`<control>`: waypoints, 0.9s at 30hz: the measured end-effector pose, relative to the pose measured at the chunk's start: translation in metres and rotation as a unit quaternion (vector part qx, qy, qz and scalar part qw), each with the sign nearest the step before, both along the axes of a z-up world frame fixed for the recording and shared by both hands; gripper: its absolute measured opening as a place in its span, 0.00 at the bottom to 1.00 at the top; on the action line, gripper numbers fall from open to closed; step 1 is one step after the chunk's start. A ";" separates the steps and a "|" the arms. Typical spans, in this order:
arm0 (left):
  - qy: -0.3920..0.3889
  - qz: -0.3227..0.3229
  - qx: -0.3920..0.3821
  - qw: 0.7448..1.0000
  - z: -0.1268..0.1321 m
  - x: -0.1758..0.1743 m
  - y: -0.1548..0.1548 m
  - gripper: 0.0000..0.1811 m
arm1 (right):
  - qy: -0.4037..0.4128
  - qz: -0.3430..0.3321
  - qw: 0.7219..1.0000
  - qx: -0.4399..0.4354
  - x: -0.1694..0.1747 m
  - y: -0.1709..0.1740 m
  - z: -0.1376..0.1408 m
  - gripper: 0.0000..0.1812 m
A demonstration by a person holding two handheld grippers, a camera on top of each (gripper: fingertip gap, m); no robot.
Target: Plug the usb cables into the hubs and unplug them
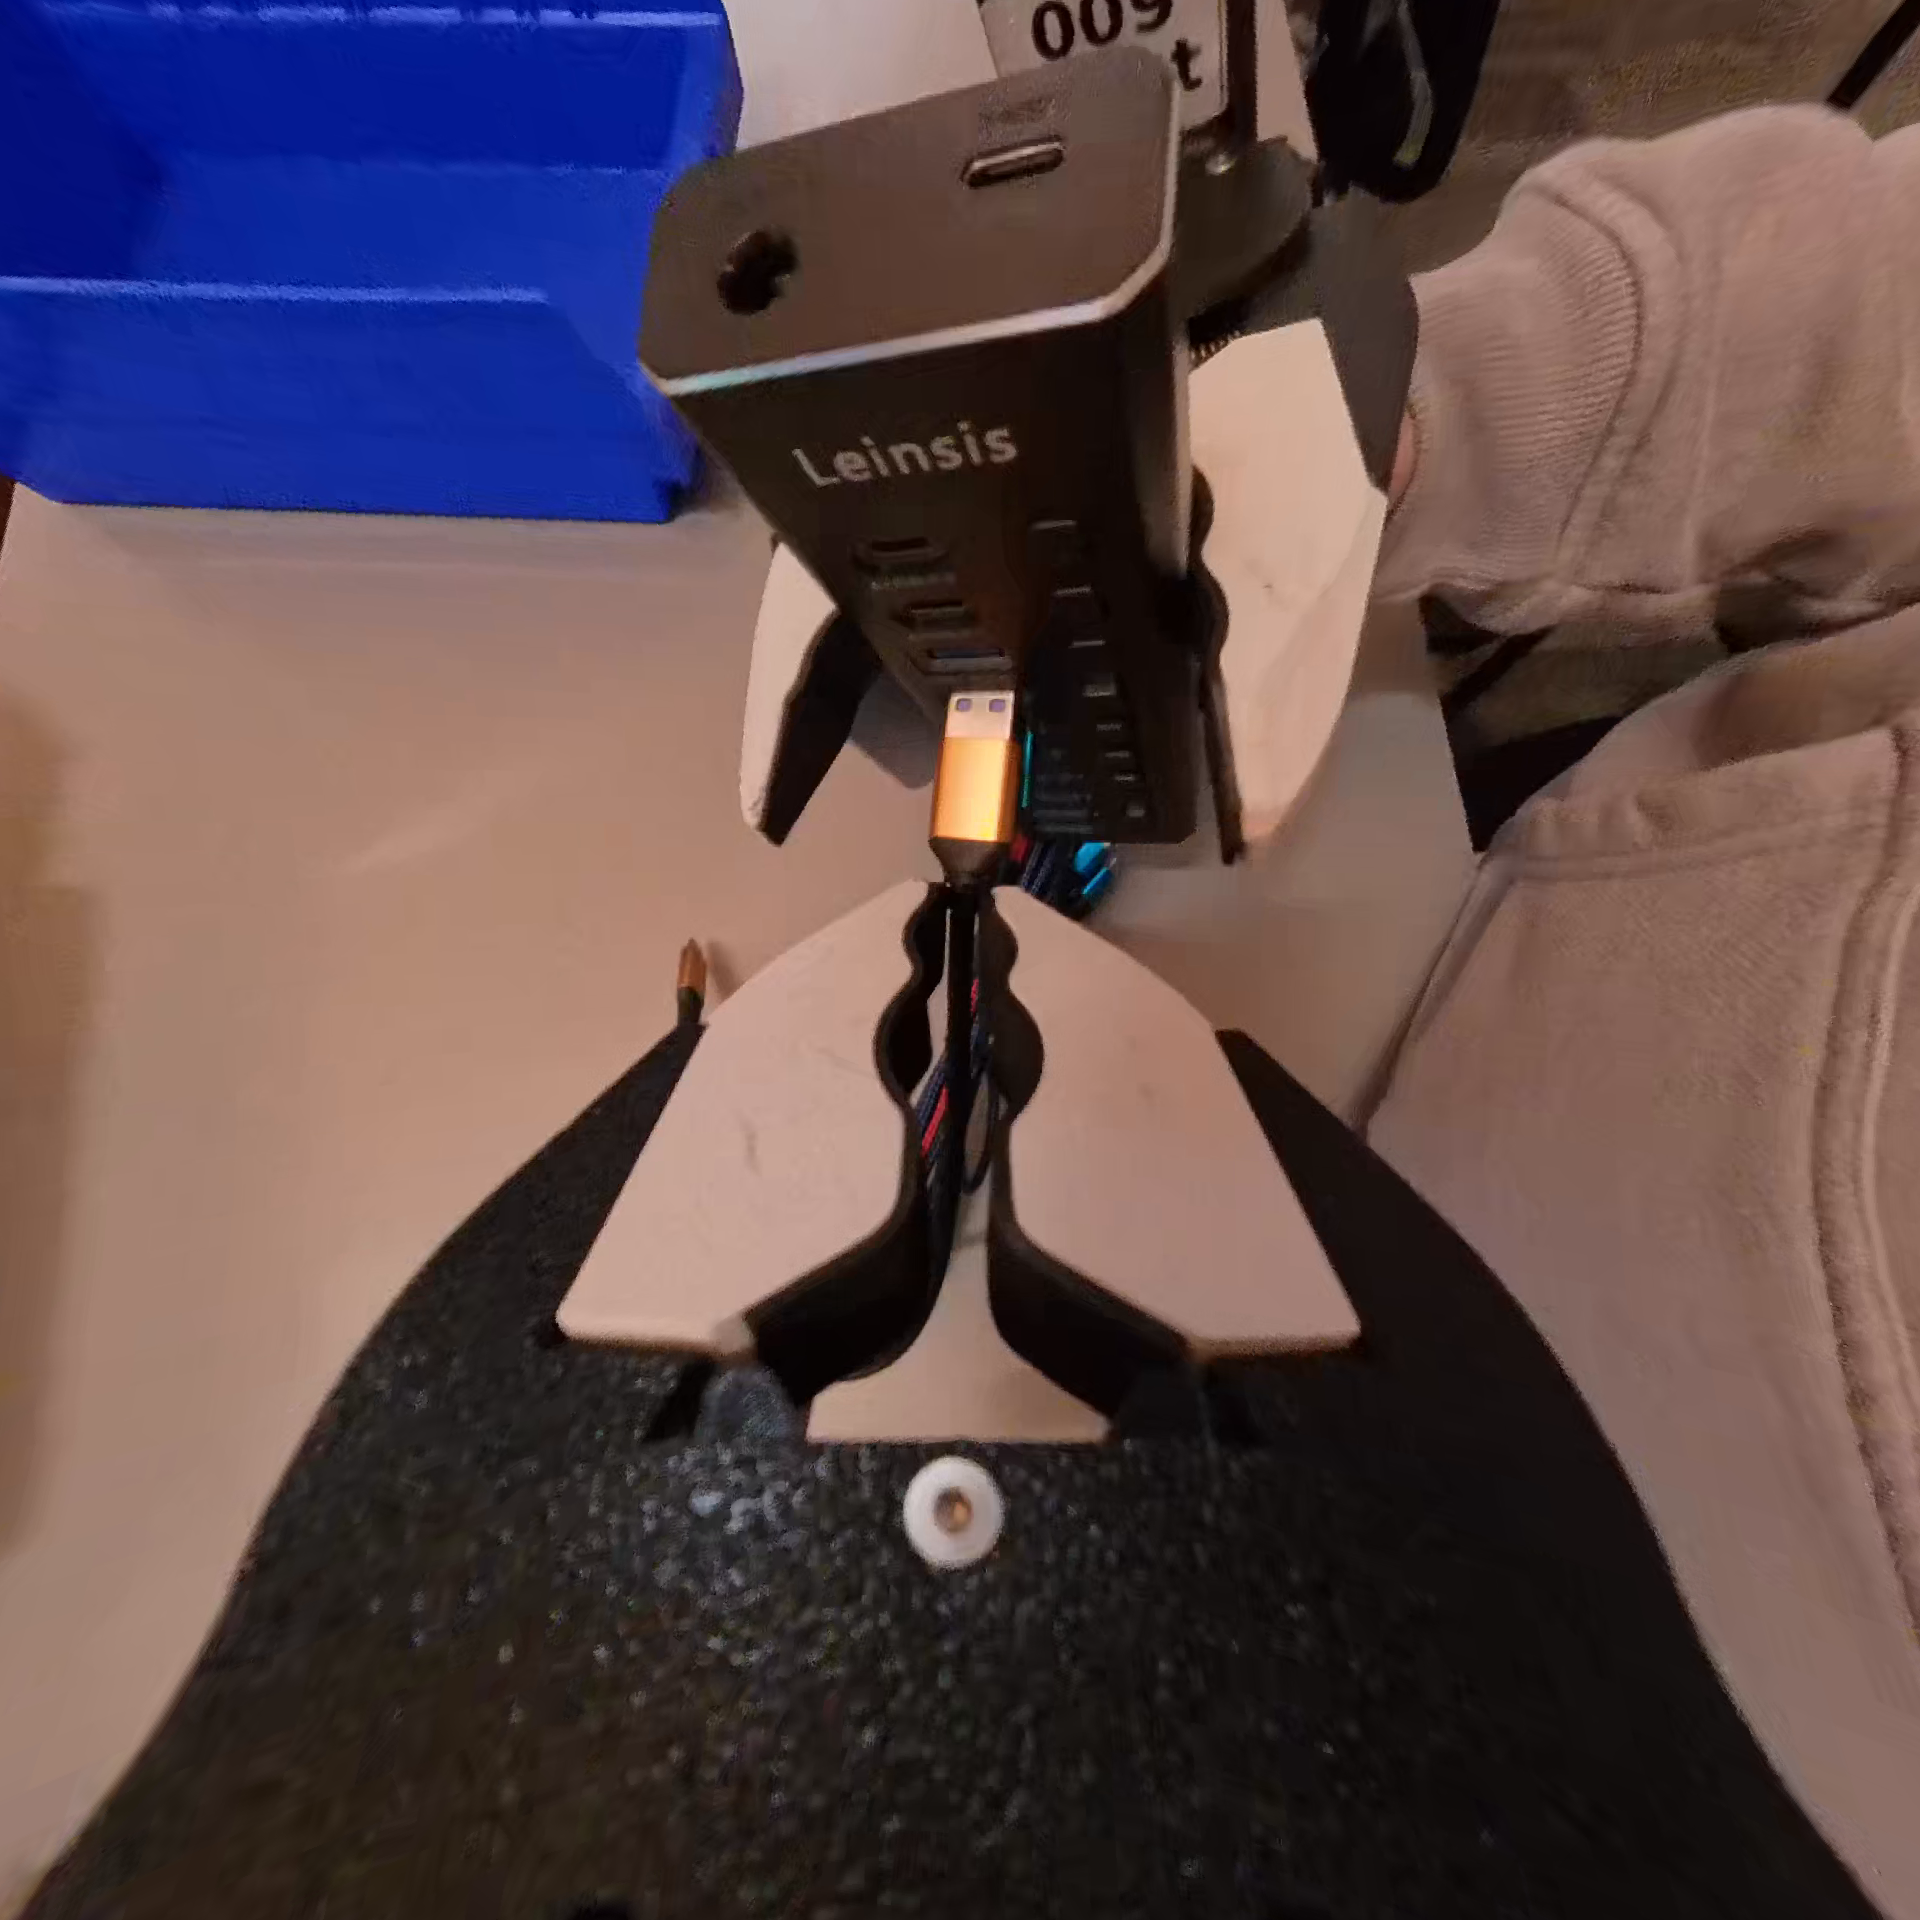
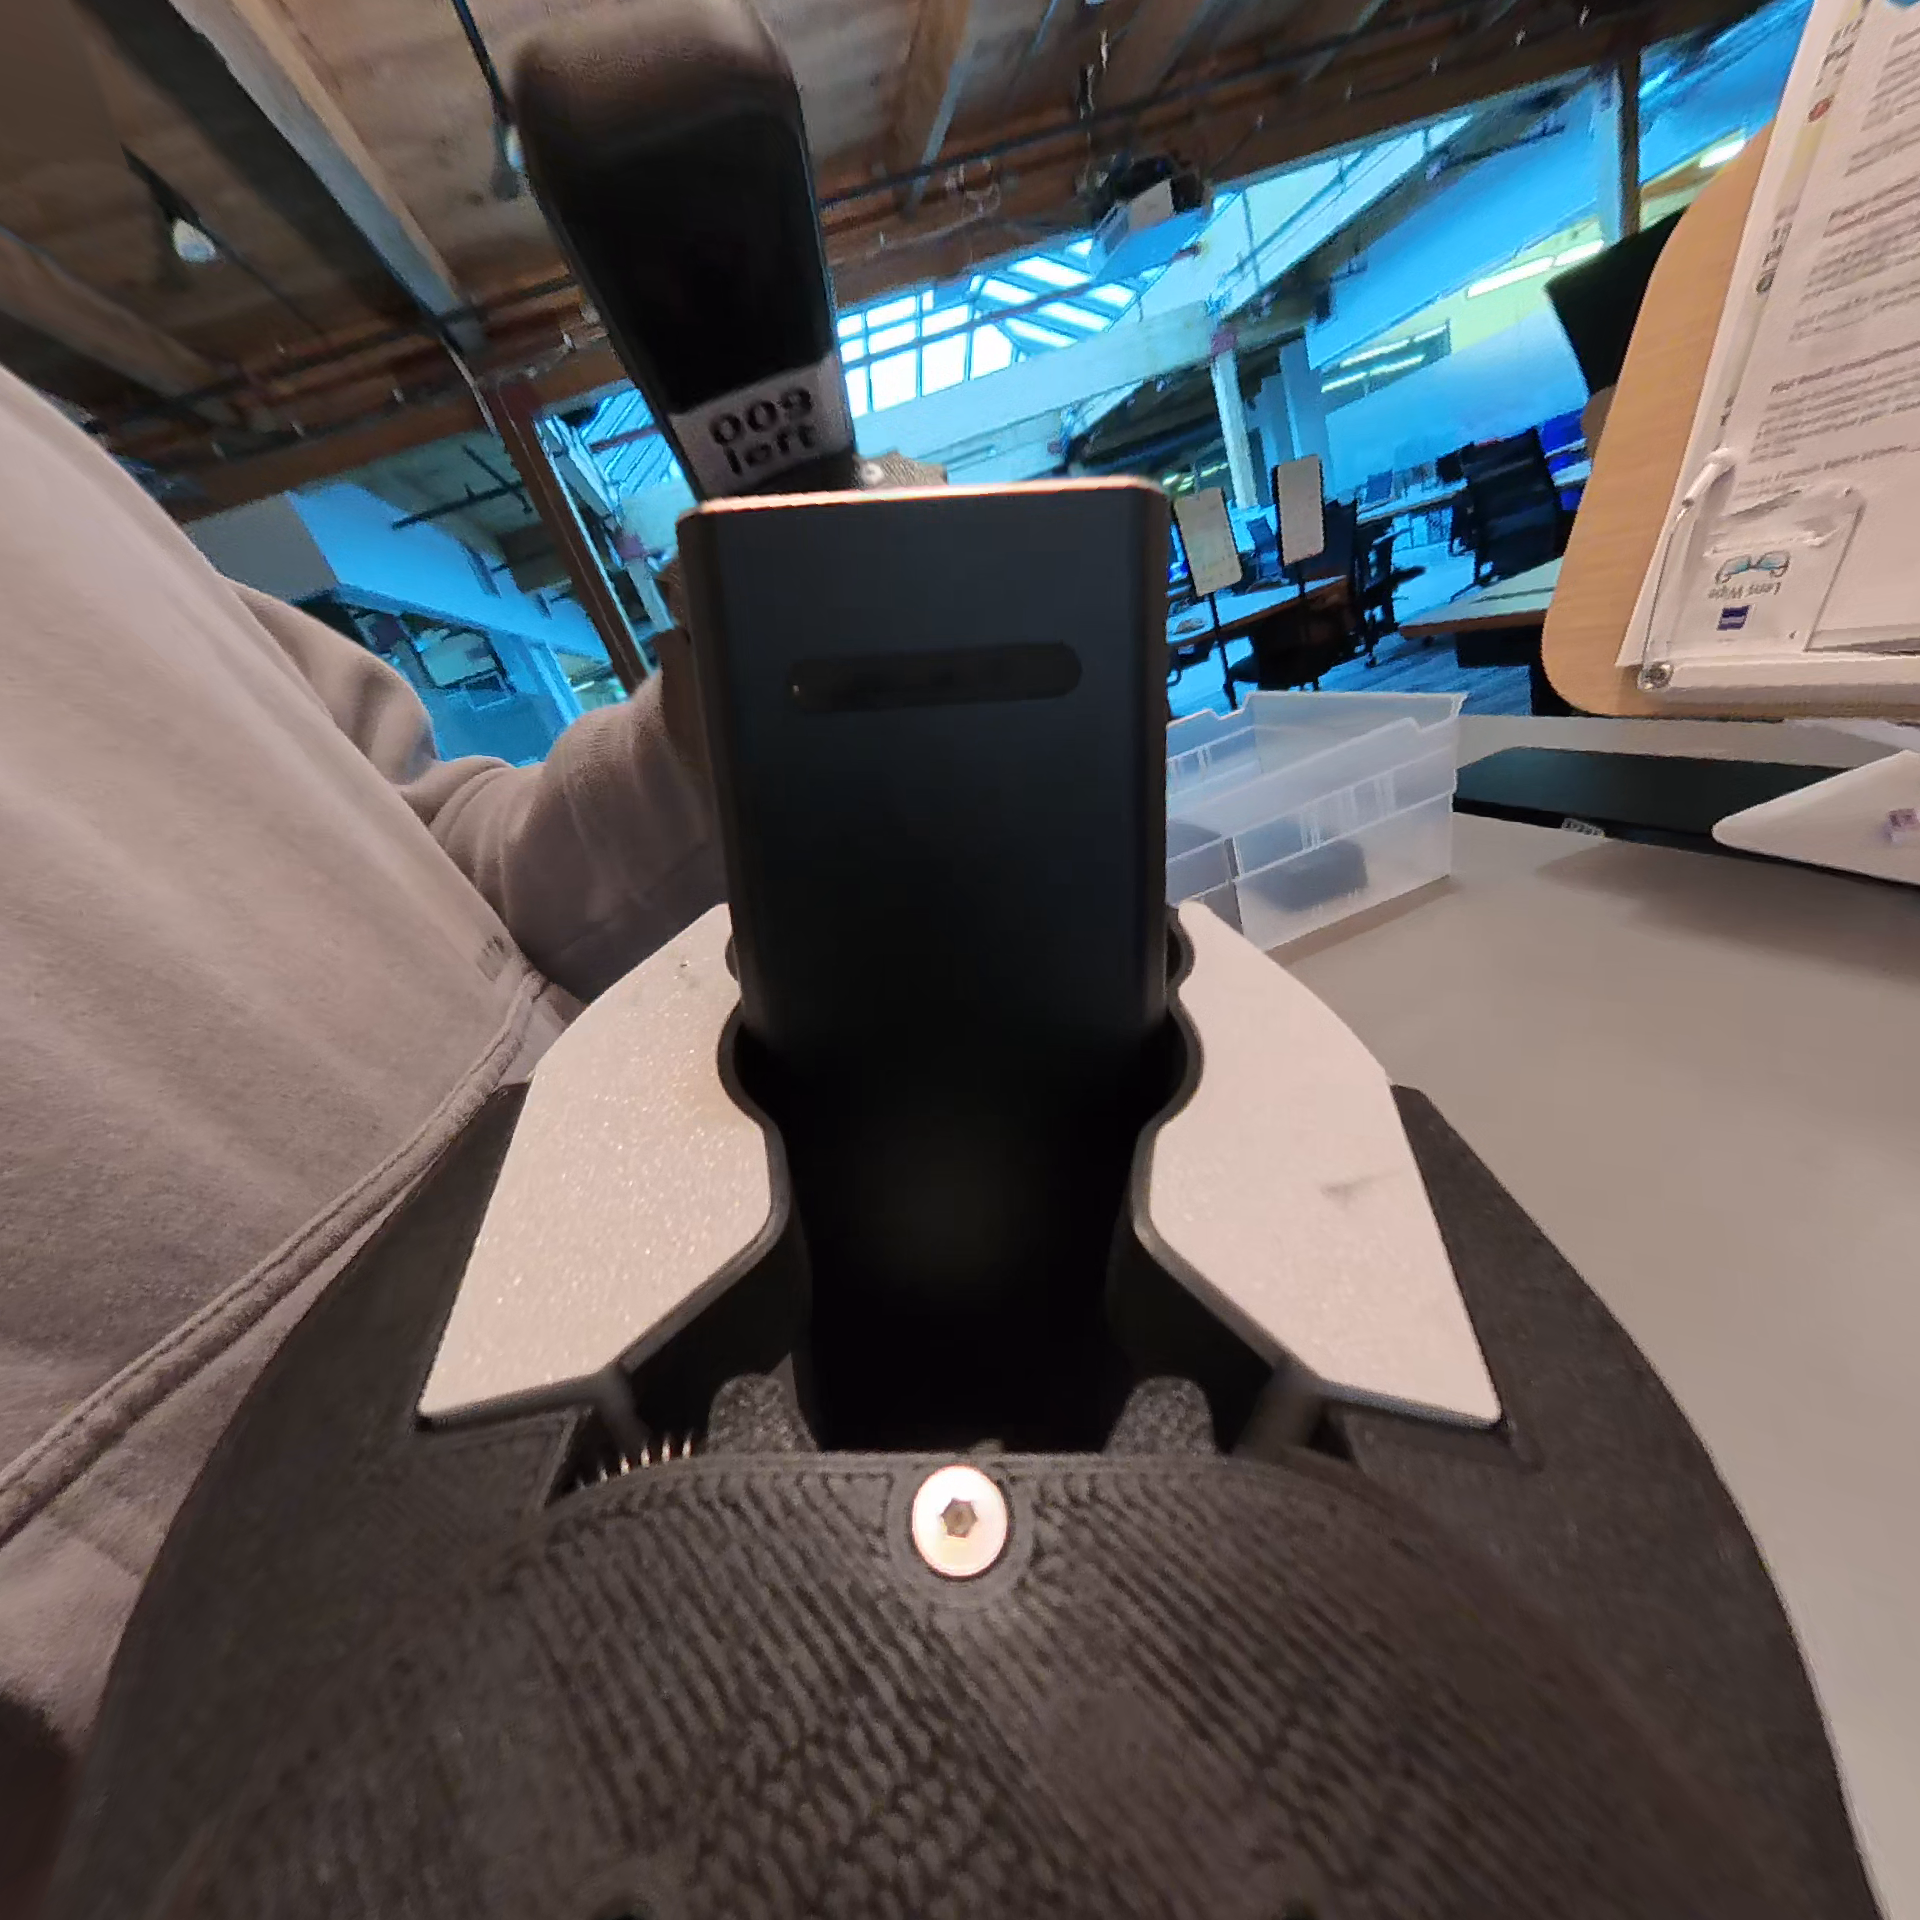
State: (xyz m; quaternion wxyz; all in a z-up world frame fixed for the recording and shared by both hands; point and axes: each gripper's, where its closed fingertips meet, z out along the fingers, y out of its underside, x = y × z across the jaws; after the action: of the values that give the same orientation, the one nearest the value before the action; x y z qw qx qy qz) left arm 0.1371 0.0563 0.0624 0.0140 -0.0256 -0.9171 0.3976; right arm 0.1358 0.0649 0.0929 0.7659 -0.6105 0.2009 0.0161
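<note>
1. Hub [image 1: 925, 436]: dark grey multi-port block, held up off the table between the fingers of the right gripper [image 1: 997, 727]; in the right wrist view its plain back [image 2: 935, 831] fills the gap between the jaws, which are closed against its sides.
2. USB cable [image 1: 961, 1039]: braided, black with red and blue strands, pinched in the nearly closed left gripper [image 1: 961, 904] just behind the plug.
3. Plug [image 1: 975, 774]: gold-sleeved, tip at the hub's port row; whether it is seated I cannot tell.
4. Second gold plug [image 1: 691, 971]: lying on the table [image 1: 364, 779], just left of the left gripper's fingers.
5. Blue bin [image 1: 343, 260]: far left on the table; contents not visible.
6. Clear divided bin [image 2: 1320, 810]: on the table beyond the hub, a dark object [image 2: 1304, 868] in one front compartment.
7. Grey sleeve [image 1: 1662, 364]: behind the right gripper.
</note>
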 end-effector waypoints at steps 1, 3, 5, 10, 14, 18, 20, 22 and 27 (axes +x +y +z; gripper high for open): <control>0.014 0.006 -0.023 1.000 0.002 0.000 0.000 0.03 | 0.001 0.001 1.000 0.004 0.000 -0.001 0.001 0.40; 0.040 0.016 -0.065 0.997 0.005 0.000 0.000 0.03 | 0.008 0.002 1.000 0.025 0.001 -0.002 0.004 0.40; 0.048 0.022 -0.084 0.995 0.005 0.002 0.002 0.03 | 0.009 -0.001 1.000 0.030 0.002 -0.001 0.004 0.40; 0.093 0.025 -0.106 0.990 0.013 0.004 0.010 0.03 | 0.004 0.013 1.000 0.024 -0.001 0.010 0.002 0.40; 0.098 0.031 -0.124 0.987 0.011 0.002 0.010 0.03 | 0.007 0.010 0.999 0.037 0.001 0.012 0.004 0.40; 0.097 0.022 -0.117 0.988 0.005 -0.001 0.014 0.03 | -0.003 0.018 1.000 -0.008 -0.001 0.017 -0.006 0.40; 0.101 0.056 -0.151 0.982 0.015 0.010 0.015 0.10 | -0.015 0.006 1.000 -0.006 0.001 0.017 -0.002 0.40; 0.097 0.080 -0.194 0.973 0.039 0.018 0.016 0.25 | -0.021 -0.004 1.000 -0.017 0.002 0.016 -0.001 0.40; 0.096 0.062 -0.255 0.960 0.086 0.001 -0.001 0.37 | -0.036 -0.005 0.998 -0.053 0.001 0.024 -0.004 0.40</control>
State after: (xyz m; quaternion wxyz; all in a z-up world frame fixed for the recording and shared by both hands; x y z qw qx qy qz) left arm 0.1384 0.0556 0.1487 0.0706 0.0666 -0.7795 0.6189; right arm 0.1369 0.0893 0.0889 0.7393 -0.6494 0.1768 -0.0201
